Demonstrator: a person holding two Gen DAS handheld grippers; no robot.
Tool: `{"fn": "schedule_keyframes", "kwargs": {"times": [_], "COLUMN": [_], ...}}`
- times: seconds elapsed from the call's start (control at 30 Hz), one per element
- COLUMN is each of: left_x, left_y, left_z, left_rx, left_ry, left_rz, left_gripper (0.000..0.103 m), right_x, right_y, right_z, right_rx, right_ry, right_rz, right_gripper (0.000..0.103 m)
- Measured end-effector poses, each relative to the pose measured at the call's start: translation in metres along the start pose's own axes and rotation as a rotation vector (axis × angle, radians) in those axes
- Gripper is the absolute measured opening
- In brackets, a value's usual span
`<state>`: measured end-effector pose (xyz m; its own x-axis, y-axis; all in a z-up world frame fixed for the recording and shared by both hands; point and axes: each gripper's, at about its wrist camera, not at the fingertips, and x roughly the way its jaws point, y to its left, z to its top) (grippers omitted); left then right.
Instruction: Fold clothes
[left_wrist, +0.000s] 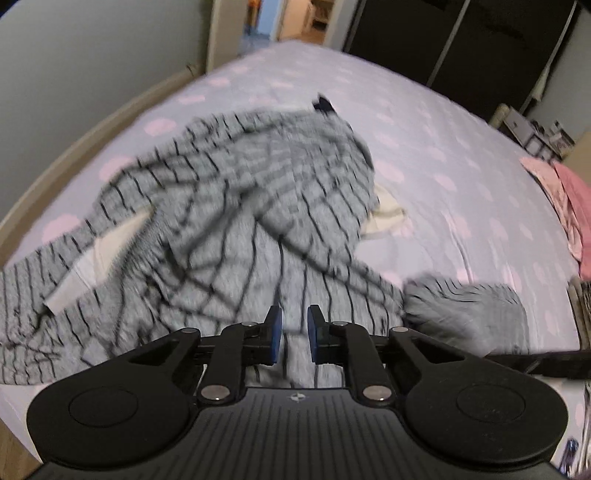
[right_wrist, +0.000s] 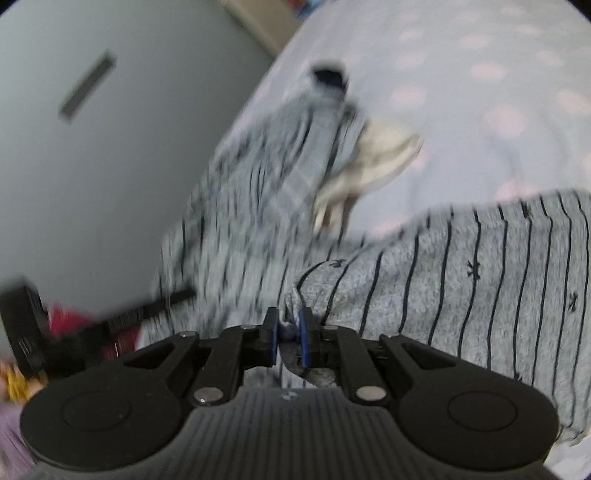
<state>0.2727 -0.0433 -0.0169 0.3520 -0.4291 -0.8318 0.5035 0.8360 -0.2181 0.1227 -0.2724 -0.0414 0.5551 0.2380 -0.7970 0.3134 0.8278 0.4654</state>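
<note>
Left wrist view: my left claw stands with its blue pads parted by a narrow gap and nothing between them, poised just above the grey striped garment. The garment lies rumpled across the middle of the bed, reaching toward the bed's left edge, with a white inner patch showing near that edge. A cream cloth lies on the sheet, partly tucked under the garment's right side. A pink garment sits at the bed's right edge. Much of this view is blurred. Right wrist view: my right claw is pinched on a bunched fold of the grey striped garment, the fabric caught between both pads. The cream cloth lies beyond, touching the garment's blurred far portion.
</note>
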Motion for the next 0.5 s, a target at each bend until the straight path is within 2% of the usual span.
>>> {"fn": "schedule_keyframes", "kwargs": {"times": [0.1, 0.13, 0.17, 0.3, 0.47, 0.5], "left_x": [0.011, 0.015, 0.02, 0.035, 0.057, 0.062], "left_y": [-0.003, -0.006, -0.01, -0.036, -0.065, -0.07], "left_z": [-0.01, -0.013, -0.016, -0.025, -0.034, -0.035], "left_rx": [-0.01, -0.012, -0.008, 0.059, 0.104, 0.112], "left_ry": [0.081, 0.102, 0.125, 0.195, 0.254, 0.263], "left_rz": [-0.081, -0.104, -0.122, -0.166, -0.212, -0.212], "left_gripper": [0.014, 0.018, 0.021, 0.024, 0.043, 0.043], "right_x": [0.034, 0.039, 0.042, 0.049, 0.047, 0.046], "right_y": [0.029, 0.032, 0.03, 0.028, 0.02, 0.018], "right_z": [-0.012, -0.02, -0.03, -0.056, -0.066, -0.067], "right_rx": [-0.074, -0.092, -0.107, -0.17, -0.141, -0.14], "right_ry": [0.08, 0.095, 0.097, 0.074, 0.035, 0.034], "right_rz": [0.011, 0.009, 0.001, -0.03, -0.012, -0.011], "right_gripper": [0.013, 0.013, 0.013, 0.013, 0.013, 0.013]}}
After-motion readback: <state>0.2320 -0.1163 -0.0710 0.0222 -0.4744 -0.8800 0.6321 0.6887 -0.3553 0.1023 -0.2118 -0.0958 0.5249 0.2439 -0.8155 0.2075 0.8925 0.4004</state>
